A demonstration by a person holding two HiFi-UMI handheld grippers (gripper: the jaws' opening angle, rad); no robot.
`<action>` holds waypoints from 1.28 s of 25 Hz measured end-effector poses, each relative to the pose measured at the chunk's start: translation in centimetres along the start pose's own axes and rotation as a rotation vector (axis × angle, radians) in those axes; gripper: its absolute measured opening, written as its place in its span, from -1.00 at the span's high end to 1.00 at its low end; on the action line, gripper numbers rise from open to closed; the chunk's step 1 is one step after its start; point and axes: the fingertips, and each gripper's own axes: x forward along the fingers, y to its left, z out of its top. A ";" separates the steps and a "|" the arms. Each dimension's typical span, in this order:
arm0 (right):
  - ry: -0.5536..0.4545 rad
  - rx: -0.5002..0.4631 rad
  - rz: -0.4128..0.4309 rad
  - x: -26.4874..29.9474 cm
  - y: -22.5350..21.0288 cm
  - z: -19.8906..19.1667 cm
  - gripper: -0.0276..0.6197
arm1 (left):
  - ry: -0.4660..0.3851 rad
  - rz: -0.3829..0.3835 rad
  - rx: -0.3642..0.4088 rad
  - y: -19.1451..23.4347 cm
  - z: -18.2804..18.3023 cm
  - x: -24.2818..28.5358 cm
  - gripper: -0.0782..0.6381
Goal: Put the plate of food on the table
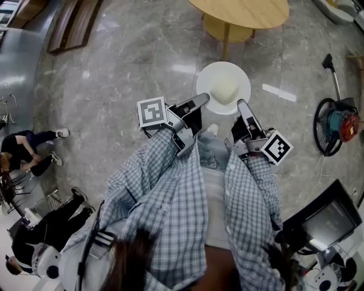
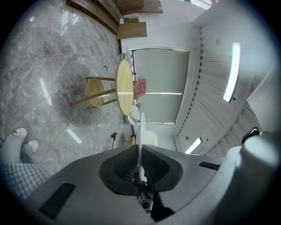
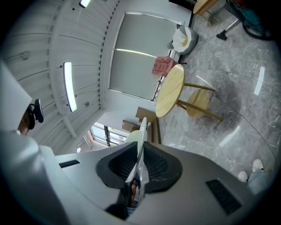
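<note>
— What can't you make out from above?
— The food [image 1: 224, 88] on the plate [image 1: 239, 74]. It's a pale mound, too blurred to name. The table [image 1: 244, 14] runs off the top edge, and two people [image 1: 23, 150] are cut by the left edge.
— And along your jaws?
— In both gripper views I see the plate only edge-on, and its rim disappears between the pads [image 2: 124, 165]. A pink thing [image 2: 139, 86] past the table is too small to tell.
— Your hands?
— Hidden under my sleeves [image 1: 170, 170] and behind the left gripper [image 1: 202, 99] and right gripper [image 1: 242, 105].
</note>
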 end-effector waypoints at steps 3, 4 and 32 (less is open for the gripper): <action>0.000 -0.003 0.008 0.1 0.1 0.2 0.77 | -0.004 -0.004 0.000 -0.1 0.1 0.1 0.73; 0.000 -0.002 0.011 0.2 0.1 0.3 0.77 | -0.005 -0.004 0.001 -0.1 0.1 0.2 0.73; 0.057 -0.052 0.001 1.1 -0.4 1.8 0.77 | -0.073 -0.027 -0.010 0.2 0.5 1.3 0.73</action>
